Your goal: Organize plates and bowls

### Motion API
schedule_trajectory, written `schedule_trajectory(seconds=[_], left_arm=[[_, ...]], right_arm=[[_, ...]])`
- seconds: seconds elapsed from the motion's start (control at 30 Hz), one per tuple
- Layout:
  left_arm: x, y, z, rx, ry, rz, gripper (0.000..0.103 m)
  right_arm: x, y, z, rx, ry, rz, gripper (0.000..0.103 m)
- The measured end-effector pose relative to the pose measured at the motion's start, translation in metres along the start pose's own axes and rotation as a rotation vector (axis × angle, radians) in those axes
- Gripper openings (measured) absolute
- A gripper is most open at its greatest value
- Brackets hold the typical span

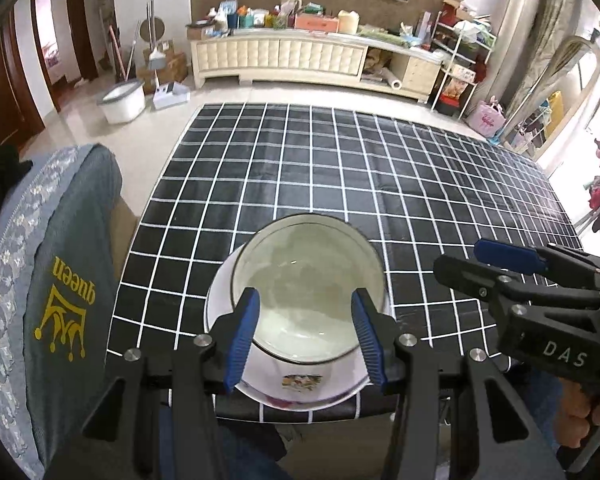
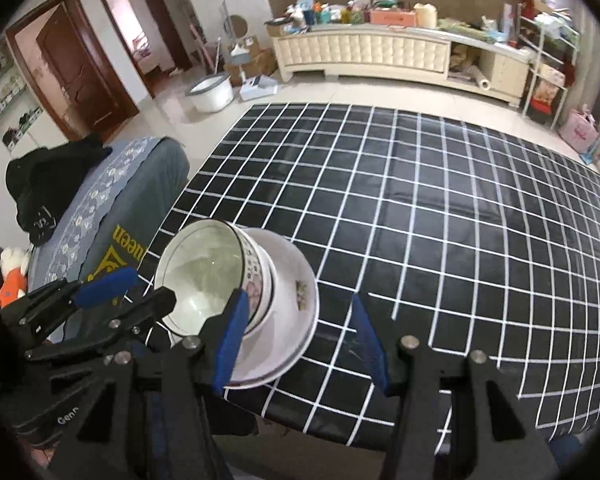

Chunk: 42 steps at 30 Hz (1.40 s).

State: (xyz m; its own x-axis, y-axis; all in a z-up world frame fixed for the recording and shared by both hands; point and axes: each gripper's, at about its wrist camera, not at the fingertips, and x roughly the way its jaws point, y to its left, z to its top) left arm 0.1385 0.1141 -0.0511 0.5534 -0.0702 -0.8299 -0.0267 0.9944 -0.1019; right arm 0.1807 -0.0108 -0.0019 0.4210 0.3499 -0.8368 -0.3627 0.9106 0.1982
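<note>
- Left gripper (image 1: 306,336): jaws spread wide, blue pads either side of the white bowl (image 1: 308,284), grasping nothing; contact with the rim can't be judged.
- Right gripper (image 2: 300,344): released, fingers apart over bare cloth just right of the stack.
- Bowl sits stacked in a floral plate (image 1: 296,390) at the table's near left edge.
- Black checked tablecloth (image 1: 380,168) covers the table.
- Grey chair cover (image 1: 60,280) printed "queen" stands to the left.
</note>
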Motion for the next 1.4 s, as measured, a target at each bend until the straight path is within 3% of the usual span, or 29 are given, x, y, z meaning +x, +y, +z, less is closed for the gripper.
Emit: schedule_trajectory(seconds=[0.37, 0.6, 0.67, 0.73, 0.83, 1.17, 1.4], left_arm=[[-0.049, -0.024, -0.020, -0.018, -0.163, -0.031, 0.045], [-0.092, -0.053, -0.032, 0.064, -0.296, 0.016, 0.045], [-0.103, -0.059, -0.035, 0.076, -0.332, 0.025, 0.052], [-0.112, -0.063, -0.038, 0.077, -0.366, 0.028, 0.068], [-0.125, -0.070, -0.042, 0.089, -0.412, 0.020, 0.077], [-0.156, -0.080, -0.062, 0.134, -0.486, 0.015, 0.083], [-0.168, -0.091, -0.077, 0.161, -0.508, 0.021, 0.088]], right_arm=[[-0.061, -0.008, -0.025, 0.005, -0.168, -0.094, 0.059], [-0.102, -0.005, -0.042, -0.014, -0.291, -0.154, 0.076], [-0.114, -0.004, -0.047, -0.023, -0.329, -0.174, 0.080], [-0.123, -0.004, -0.050, -0.030, -0.356, -0.190, 0.083], [-0.135, -0.006, -0.056, -0.040, -0.387, -0.206, 0.085], [-0.160, -0.013, -0.084, -0.016, -0.460, -0.204, 0.102], [-0.171, -0.012, -0.102, -0.003, -0.484, -0.231, 0.103]])
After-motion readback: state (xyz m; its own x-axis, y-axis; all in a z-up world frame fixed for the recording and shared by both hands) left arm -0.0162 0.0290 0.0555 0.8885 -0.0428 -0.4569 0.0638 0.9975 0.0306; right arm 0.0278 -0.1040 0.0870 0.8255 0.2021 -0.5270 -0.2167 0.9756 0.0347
